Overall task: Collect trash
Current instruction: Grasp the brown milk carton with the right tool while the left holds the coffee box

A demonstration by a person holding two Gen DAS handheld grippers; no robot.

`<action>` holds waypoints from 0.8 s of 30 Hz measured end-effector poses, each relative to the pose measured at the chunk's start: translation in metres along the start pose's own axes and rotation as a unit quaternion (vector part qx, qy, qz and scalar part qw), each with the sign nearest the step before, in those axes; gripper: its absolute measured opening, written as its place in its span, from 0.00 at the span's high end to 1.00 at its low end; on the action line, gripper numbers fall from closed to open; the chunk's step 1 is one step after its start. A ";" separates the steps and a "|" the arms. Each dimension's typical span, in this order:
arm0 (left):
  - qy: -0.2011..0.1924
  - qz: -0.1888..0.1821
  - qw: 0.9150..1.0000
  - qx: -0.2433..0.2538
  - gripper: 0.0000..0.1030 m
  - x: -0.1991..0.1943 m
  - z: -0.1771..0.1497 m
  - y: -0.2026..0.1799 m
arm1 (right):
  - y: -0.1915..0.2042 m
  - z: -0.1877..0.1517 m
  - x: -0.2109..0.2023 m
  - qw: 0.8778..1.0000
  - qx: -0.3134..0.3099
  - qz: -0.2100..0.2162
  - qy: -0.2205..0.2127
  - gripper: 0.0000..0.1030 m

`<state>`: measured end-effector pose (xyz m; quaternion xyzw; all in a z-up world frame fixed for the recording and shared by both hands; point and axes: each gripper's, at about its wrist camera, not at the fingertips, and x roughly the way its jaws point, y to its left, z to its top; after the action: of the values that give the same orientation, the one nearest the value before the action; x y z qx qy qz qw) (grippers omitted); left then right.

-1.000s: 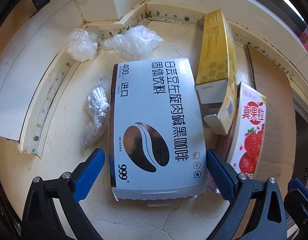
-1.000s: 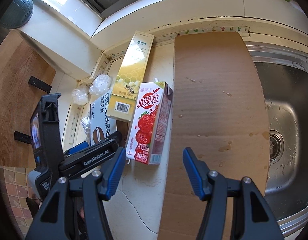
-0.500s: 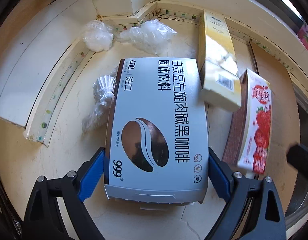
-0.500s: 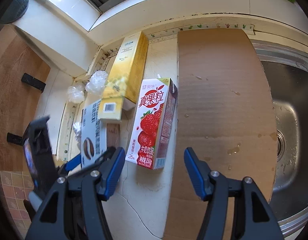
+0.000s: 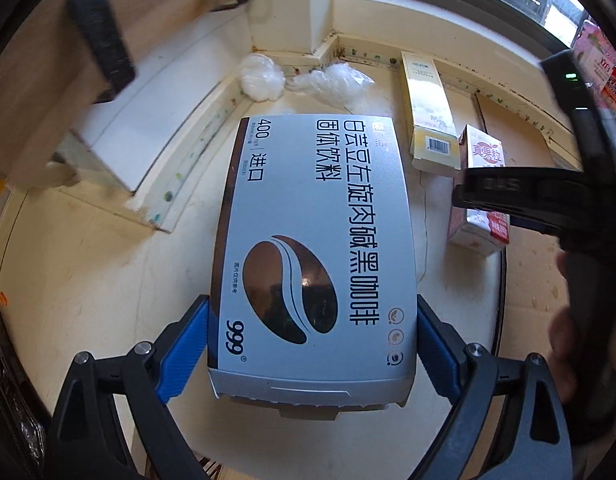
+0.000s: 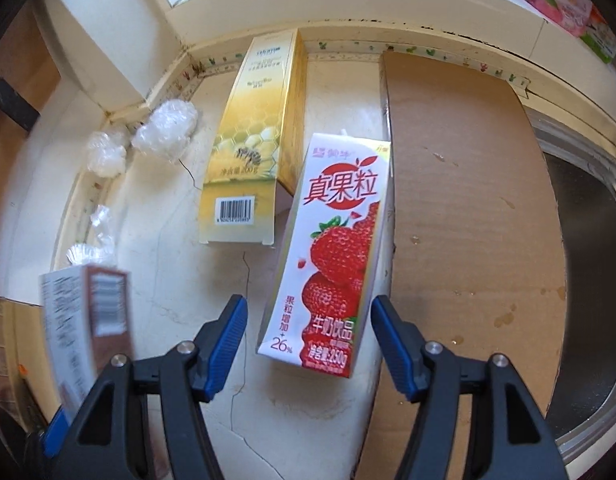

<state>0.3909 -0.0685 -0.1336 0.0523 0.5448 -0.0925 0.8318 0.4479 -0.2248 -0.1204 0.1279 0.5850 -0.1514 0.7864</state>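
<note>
My left gripper (image 5: 312, 304) is shut on a flat grey coffee box (image 5: 314, 248), one blue pad on each long side. The box hangs above the cream counter (image 5: 87, 280) and shows blurred at the left of the right wrist view (image 6: 87, 320). A strawberry milk carton (image 6: 336, 256) lies on the counter. My right gripper (image 6: 309, 304) hangs over the carton's lower end with its jaws open on either side; the pads do not press on it. A yellow honey box (image 6: 255, 140) lies just beyond the carton.
Two crumpled plastic wads (image 6: 167, 128) (image 6: 105, 156) sit in the back corner, and a small bag of paper cups (image 6: 87, 248) lies by the left wall. A brown cardboard sheet (image 6: 468, 200) lies right of the carton, with a steel sink (image 6: 588, 260) beyond it.
The left gripper's pads closed on the coffee box and lifted it off the counter. The right gripper came down and forward until its jaws straddle the strawberry carton.
</note>
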 end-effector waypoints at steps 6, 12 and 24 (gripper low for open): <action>-0.018 -0.003 1.000 -0.007 0.10 -0.032 -0.024 0.013 | 0.005 -0.007 0.001 0.999 0.005 -0.030 -0.008 0.44; -0.037 0.004 0.999 -0.005 0.10 -0.058 -0.045 0.019 | 0.006 -0.023 -0.029 0.998 0.002 -0.044 -0.051 0.46; -0.061 -0.001 0.998 -0.001 0.10 -0.096 -0.094 0.023 | 0.000 -0.092 -0.117 0.991 -0.033 0.043 -0.126 0.82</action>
<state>0.2741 -0.0191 -0.0840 0.0451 0.4933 -0.0962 0.8633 0.3355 -0.1801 -0.0346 0.1069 0.4795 -0.1136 0.8636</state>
